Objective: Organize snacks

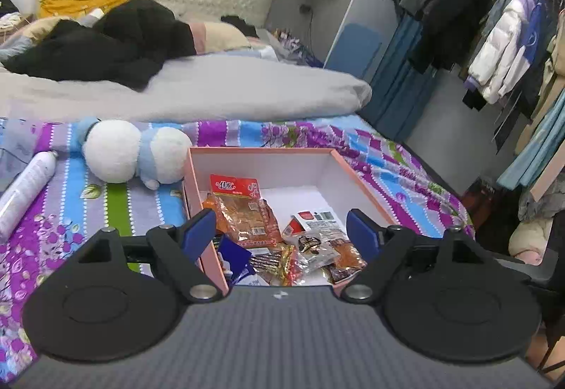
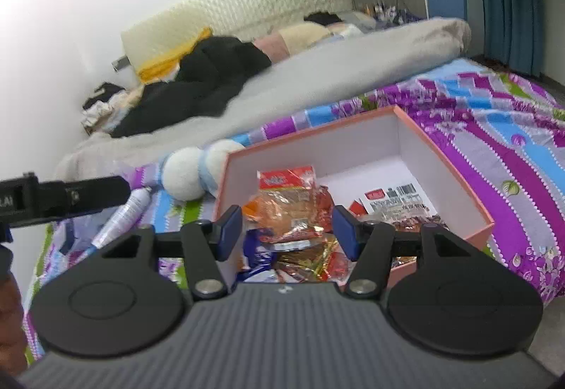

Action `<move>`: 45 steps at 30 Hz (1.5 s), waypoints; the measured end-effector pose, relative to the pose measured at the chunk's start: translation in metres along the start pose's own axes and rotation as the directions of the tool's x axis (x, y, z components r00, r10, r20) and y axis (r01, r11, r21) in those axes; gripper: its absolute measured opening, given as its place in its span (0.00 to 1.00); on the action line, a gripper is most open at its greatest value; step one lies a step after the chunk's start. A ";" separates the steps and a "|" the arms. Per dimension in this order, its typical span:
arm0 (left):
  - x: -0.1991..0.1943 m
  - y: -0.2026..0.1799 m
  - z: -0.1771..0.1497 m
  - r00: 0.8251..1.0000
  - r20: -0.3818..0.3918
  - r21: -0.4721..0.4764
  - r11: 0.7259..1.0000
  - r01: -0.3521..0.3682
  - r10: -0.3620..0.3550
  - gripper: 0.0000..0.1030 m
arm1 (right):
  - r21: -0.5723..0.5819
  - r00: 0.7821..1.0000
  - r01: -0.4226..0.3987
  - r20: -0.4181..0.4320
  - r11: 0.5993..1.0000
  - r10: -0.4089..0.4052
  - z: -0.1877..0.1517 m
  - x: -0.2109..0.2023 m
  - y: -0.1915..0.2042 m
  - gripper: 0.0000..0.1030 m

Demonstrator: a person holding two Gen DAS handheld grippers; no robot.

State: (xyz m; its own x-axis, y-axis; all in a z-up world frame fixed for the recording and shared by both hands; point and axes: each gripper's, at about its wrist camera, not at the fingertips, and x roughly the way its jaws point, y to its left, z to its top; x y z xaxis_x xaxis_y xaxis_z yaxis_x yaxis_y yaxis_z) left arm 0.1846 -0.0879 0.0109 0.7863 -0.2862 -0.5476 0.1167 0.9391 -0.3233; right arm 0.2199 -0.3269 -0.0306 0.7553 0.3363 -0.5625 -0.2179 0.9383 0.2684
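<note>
A pink open box [image 1: 261, 151] with a white inside lies on the patterned bedspread. Several snack packets lie in its near half, among them a red and orange packet [image 1: 240, 205], a blue wrapper [image 1: 235, 256] and a white-labelled packet [image 1: 319, 217]. My left gripper [image 1: 281, 233] is open and empty, hovering over the box's near edge. In the right wrist view the same box [image 2: 455, 170] holds the orange packet [image 2: 289, 201] and the blue wrapper [image 2: 259, 247]. My right gripper [image 2: 286, 230] is open and empty above the snacks.
A white and blue plush toy [image 1: 136, 152] lies left of the box, and a white spray can [image 1: 24, 191] further left. A grey blanket [image 1: 212, 88] and dark clothes cover the bed behind. A clothes rack [image 1: 512, 46] stands at the right. The other gripper's body [image 2: 60, 198] shows at the left.
</note>
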 end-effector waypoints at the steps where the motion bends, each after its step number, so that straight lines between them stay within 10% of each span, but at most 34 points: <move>1: -0.010 -0.001 -0.003 1.000 0.010 0.000 1.000 -0.001 0.001 0.82 | -0.004 1.000 -0.002 0.009 1.000 0.002 -0.001 -0.007 0.003 0.57; 35: -0.134 -0.009 -0.090 0.997 0.054 0.034 0.998 -0.056 0.054 0.90 | -0.032 0.995 0.048 0.093 0.998 -0.045 -0.081 -0.130 0.039 0.58; 39: -0.136 -0.007 -0.091 0.996 0.063 0.030 0.998 -0.059 0.057 0.99 | -0.032 0.994 0.061 0.097 0.998 -0.057 -0.081 -0.130 0.036 0.96; 45: -0.132 -0.005 -0.088 0.995 0.053 0.026 0.996 -0.085 0.084 1.00 | -0.029 0.990 0.080 0.122 0.996 -0.076 -0.078 -0.131 0.036 1.00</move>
State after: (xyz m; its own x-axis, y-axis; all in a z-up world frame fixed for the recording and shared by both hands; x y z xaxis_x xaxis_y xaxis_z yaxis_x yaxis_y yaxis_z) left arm 0.0274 -0.0713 0.0166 0.8241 -0.1963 -0.5314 0.0652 0.9647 -0.2552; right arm 0.0651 -0.3311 -0.0086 0.8395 0.2519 -0.4815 -0.1747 0.9642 0.1997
